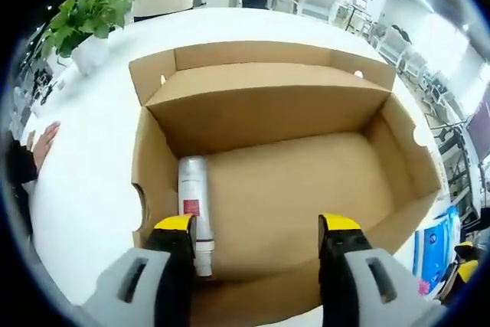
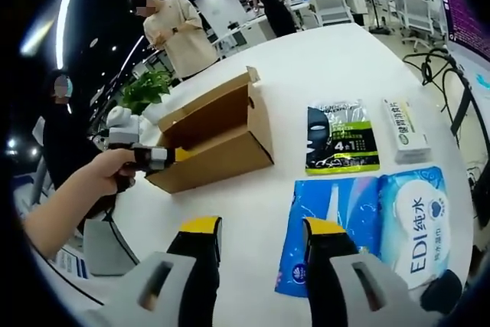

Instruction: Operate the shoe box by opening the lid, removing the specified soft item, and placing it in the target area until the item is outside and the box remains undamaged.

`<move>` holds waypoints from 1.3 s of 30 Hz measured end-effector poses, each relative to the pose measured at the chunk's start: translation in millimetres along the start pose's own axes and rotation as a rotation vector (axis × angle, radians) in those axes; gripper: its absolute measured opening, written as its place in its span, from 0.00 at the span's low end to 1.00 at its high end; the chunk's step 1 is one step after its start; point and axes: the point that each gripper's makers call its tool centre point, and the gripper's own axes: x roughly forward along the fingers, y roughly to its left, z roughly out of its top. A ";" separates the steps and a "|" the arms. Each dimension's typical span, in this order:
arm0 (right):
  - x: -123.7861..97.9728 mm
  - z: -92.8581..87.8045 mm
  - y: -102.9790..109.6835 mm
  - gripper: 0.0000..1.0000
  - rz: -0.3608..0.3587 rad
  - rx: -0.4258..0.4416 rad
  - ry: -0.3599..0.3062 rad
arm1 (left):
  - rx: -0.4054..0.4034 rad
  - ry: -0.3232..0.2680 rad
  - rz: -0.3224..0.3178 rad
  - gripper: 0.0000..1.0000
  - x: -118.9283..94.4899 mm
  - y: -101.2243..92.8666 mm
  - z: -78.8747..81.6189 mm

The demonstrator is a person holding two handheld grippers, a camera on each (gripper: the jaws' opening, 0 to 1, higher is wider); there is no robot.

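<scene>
The brown cardboard shoe box (image 1: 149,158) stands open on the white table, its lid folded back at the far side. Inside, a silver spray bottle (image 1: 193,197) with a red label lies along the left wall. My left gripper (image 1: 256,227) hovers open over the box's near edge, nothing between its yellow-tipped jaws. In the right gripper view the box (image 2: 218,143) sits left of centre, and a hand holds the left gripper (image 2: 149,157) at its near end. My right gripper (image 2: 256,227) is open above bare table, just left of a blue soft pack (image 2: 329,220).
A second blue-and-white tissue pack (image 2: 417,223), a black-and-green face mask pack (image 2: 341,139) and a small white box (image 2: 403,129) lie right of the box. A potted plant (image 1: 88,17) stands beyond it. People stand at the table's far side; a hand (image 1: 42,143) rests at the left edge.
</scene>
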 end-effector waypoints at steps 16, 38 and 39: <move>1.6 4.6 -9.3 0.40 -0.005 0.006 0.010 | 0.055 -0.043 -0.020 0.74 -3.9 -15.8 6.7; 12.5 36.3 6.2 0.40 0.018 -0.038 -0.004 | -0.005 -0.024 0.044 0.74 7.8 4.8 8.1; 13.2 37.9 7.1 0.40 0.019 -0.044 -0.005 | 0.005 -0.031 0.034 0.75 8.9 3.7 10.3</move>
